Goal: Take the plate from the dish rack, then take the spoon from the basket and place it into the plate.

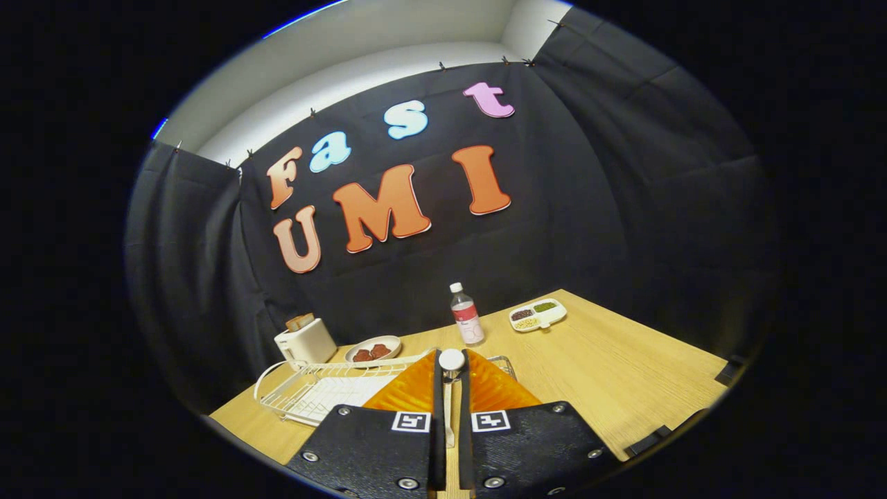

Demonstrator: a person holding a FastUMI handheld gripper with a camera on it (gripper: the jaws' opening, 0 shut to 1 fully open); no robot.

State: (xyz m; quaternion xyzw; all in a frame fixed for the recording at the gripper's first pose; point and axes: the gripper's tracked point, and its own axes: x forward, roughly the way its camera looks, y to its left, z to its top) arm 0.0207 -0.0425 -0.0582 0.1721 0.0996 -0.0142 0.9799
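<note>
Presently hand-held gripper [451,367] pinching one spoon [451,360]; one dish rack [305,395], one bottle [466,315], one toaster [305,341].

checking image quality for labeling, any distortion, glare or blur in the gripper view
Gripper view: strong fisheye bending, table edges and dish rack curve; lighting dim and even, no harsh glare; the claw, shut on a white spoon, looks soft up close; bottle and toaster reasonably sharp.

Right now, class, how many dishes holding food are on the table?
2: a round plate beside the toaster, and a divided tray beyond the bottle. The gripper may hide others.
</note>
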